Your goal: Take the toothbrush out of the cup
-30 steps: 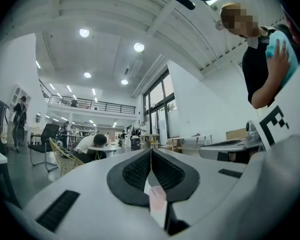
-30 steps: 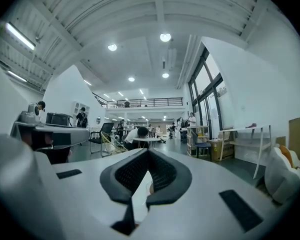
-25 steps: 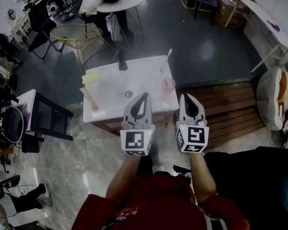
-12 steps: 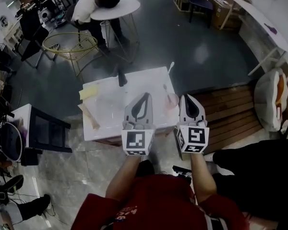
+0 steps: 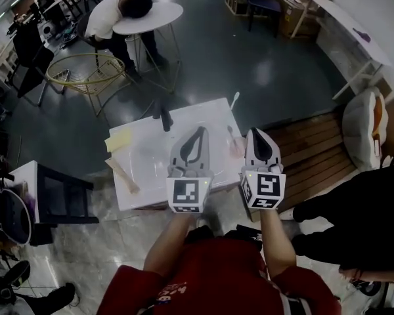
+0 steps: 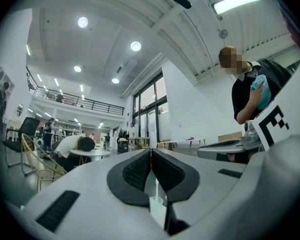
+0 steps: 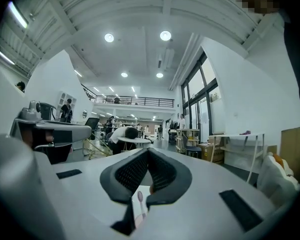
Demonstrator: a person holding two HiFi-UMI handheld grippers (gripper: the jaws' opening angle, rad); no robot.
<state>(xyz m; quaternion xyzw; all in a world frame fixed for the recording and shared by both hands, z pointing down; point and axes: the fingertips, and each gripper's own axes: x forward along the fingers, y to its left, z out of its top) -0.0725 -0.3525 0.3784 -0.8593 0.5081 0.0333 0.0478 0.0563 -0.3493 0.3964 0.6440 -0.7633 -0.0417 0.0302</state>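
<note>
White table (image 5: 151, 156), one, low in the middle of the head view, on a grey floor. One pinkish cup (image 5: 237, 148) stands near its right edge, and one toothbrush (image 5: 230, 134) stands in it, leaning up and to the left. Two hand-held grippers are held side by side over the near edge: the left hand-held gripper (image 5: 198, 131) over the middle of the table, the right hand-held gripper (image 5: 256, 132) just beside the cup. Each has its jaws pressed together at the tips with nothing between them. Also on the table: one yellow pad (image 5: 118, 140) at the left, one wooden strip (image 5: 123, 174) near the left edge, one dark object (image 5: 165, 118) at the far edge, and one slim white stick (image 5: 234, 100) at the far right corner. One person (image 5: 121, 8) slumps over a round table beyond.
</note>
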